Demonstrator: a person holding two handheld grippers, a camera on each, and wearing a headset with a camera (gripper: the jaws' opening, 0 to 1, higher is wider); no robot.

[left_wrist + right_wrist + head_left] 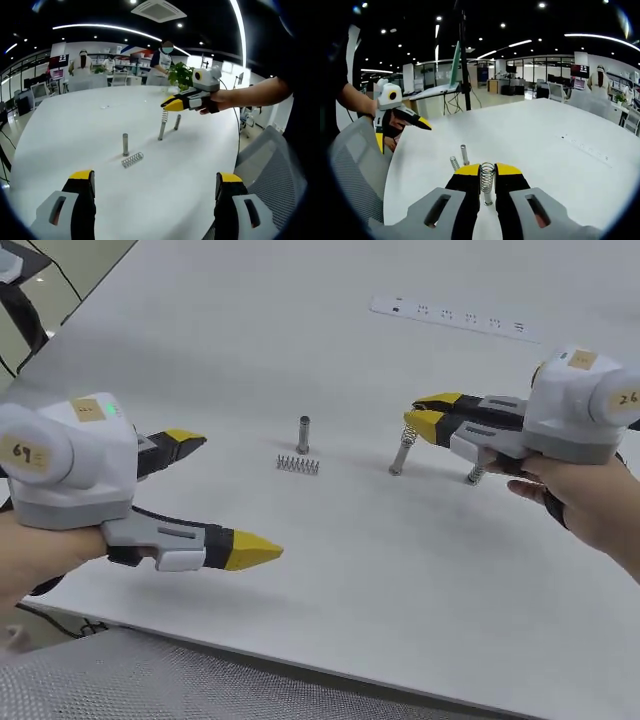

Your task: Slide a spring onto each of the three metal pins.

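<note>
While the right gripper (420, 412) has its jaws closed lightly on 1 spring (487, 179), that spring sits only around the top of the middle pin (398, 462) and is not yet pushed down, so this pin looks half done. The third pin (177, 121), just beyond it and partly hidden by the gripper in the head view, appears to carry a spring already, though the coils are too small to be sure. The bare pin (304, 433) stands upright on the tabletop (380, 570) with the loose spring (298, 465) lying just beside its foot. The left gripper (240, 495) hangs near them with jaws wide apart, holding nothing. By my reckoning, 1 pin is finished, 1 under way, 1 left.
</note>
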